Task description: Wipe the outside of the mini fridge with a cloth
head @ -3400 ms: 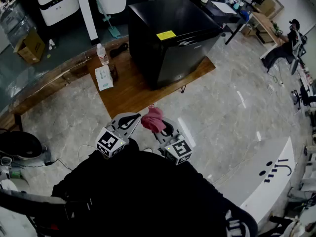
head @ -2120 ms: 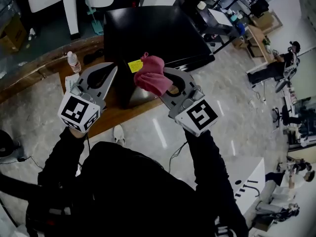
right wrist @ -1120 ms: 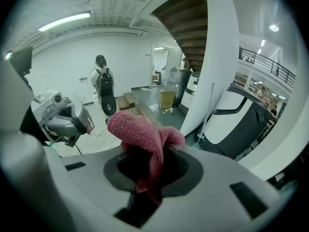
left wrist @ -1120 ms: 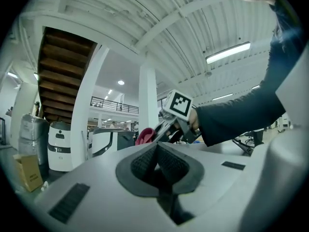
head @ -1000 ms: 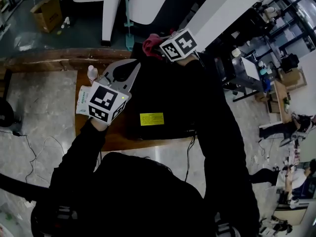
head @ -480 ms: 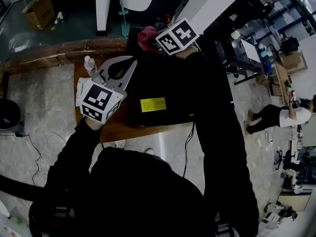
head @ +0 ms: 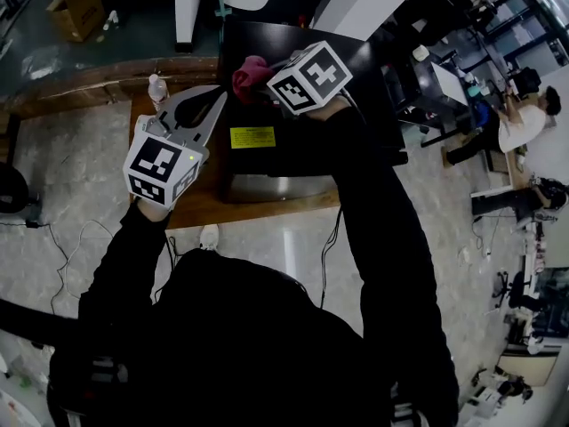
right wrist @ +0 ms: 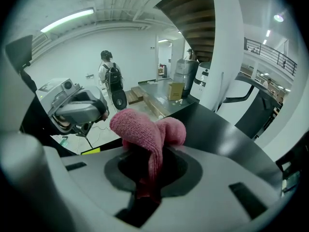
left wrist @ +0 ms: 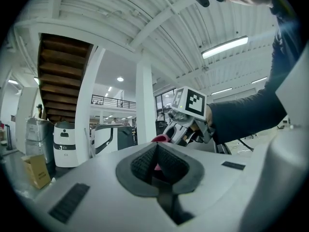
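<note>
The right gripper (head: 260, 76), arm outstretched, clamps the cloth (head: 247, 69) over the mini fridge (head: 258, 160); the left gripper (head: 218, 99), jaws closed, hovers at its left edge.

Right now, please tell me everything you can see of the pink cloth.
The pink cloth is a soft, knitted-looking rag, bunched into a rounded lump. The right tongs are shut on its lower folds, and the bunch bulges out beyond them. It hangs over the top of the mini fridge, near the far left corner; contact with the surface cannot be confirmed.
</note>
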Tool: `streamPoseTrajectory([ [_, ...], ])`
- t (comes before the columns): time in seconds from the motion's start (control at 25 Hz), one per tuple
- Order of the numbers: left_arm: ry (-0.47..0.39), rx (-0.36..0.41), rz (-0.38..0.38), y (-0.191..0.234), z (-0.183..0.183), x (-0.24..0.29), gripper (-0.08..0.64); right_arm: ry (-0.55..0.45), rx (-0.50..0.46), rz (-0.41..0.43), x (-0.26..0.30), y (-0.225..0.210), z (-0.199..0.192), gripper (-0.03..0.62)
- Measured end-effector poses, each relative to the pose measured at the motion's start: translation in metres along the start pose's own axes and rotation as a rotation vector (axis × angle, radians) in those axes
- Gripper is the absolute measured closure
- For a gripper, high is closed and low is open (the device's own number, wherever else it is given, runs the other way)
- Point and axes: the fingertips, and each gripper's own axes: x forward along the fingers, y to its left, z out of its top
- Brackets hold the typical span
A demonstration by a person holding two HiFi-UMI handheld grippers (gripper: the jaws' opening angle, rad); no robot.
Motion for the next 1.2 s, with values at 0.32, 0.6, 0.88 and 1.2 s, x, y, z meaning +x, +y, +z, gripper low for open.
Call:
streamPoseTrajectory([
  [0.32,0.012,0.048,0.060,-0.074,0.016,-0.043,0.558,0.001,-0.073,0.054,-0.042,0.084,-0.048,0.520],
  [0.6,0.021,0.067,0.083,-0.140,0.024,-0.078,0.558,-0.090,-0.067,0.052,-0.086,0.124,-0.073,0.515],
  [0.88,-0.007,0.065,0.027,-0.209,0.050,-0.072,0.558,-0.268,0.013,0.003,-0.176,0.128,-0.114,0.514],
  [1.2,-0.043,0.072,-0.084,-0.277,0.084,-0.018,0.557,-0.291,0.021,-0.139,-0.246,0.098,-0.169,0.514],
])
